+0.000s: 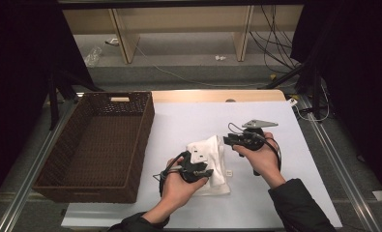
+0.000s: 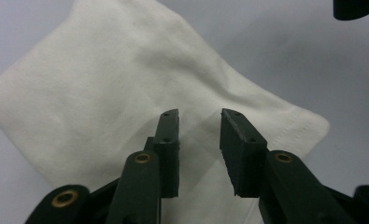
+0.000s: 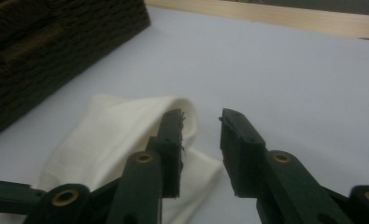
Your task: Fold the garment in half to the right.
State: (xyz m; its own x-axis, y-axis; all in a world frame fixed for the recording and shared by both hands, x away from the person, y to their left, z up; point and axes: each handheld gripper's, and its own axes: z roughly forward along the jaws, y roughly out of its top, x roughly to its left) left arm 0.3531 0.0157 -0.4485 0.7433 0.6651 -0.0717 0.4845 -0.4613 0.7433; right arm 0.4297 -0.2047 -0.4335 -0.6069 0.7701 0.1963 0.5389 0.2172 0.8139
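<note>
Both claws stand narrowly parted, holding nothing: left claw over the folded white cloth, right claw beside it; pinch opposite edges evenly for the wicker basket

To your left a dark wicker basket sits on the white table, its long side along the table's left edge. Beyond the table you see wooden shelf legs and cables on the grey floor.
</note>
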